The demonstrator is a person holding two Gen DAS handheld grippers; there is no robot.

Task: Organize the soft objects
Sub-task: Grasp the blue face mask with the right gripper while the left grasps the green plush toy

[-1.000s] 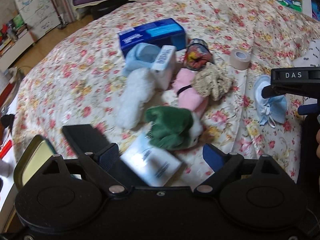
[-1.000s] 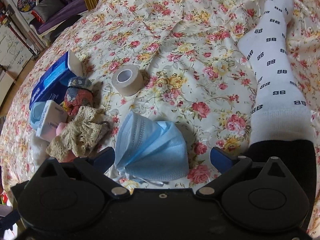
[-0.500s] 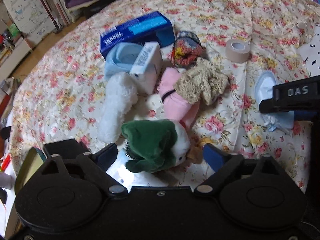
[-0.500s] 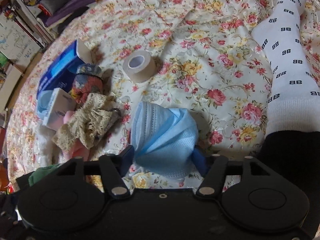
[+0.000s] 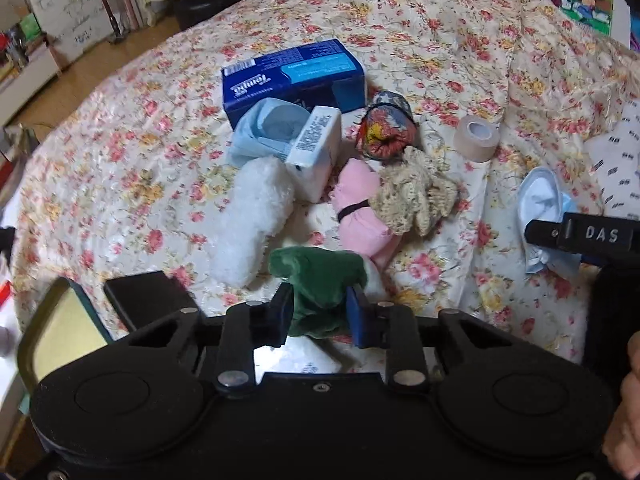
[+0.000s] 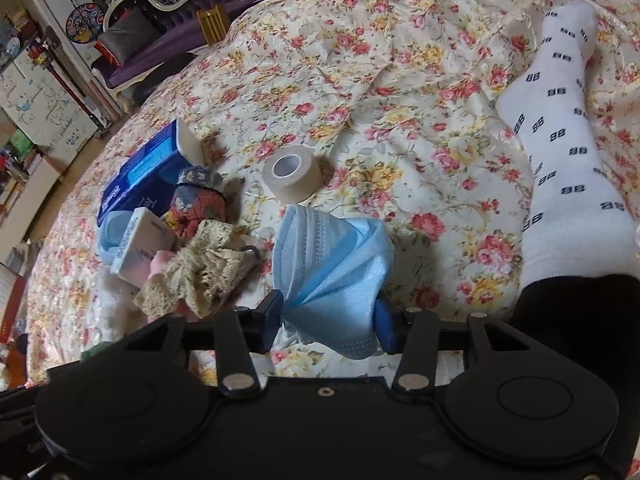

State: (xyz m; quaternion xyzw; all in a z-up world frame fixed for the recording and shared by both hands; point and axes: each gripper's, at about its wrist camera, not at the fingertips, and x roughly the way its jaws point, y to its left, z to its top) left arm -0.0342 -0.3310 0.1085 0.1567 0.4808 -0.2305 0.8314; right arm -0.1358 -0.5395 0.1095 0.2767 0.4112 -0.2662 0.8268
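My left gripper is shut on a green and white plush toy at the near edge of the floral bed. Beyond it lie a white fluffy item, a pink cloth roll, a beige lace piece and a patterned rolled cloth. My right gripper is shut on a light blue face mask, bunched between the fingers. The mask also shows in the left wrist view, with the right gripper over it.
A blue tissue box, a white small box, a pale blue mask and a tape roll lie on the bedspread. A leg in a white patterned sock rests at the right. A dark flat object lies near left.
Both grippers have closed: the left onto the green plush toy, the right onto the blue mask, which is now pinched and bunched. Both moved forward onto their items.
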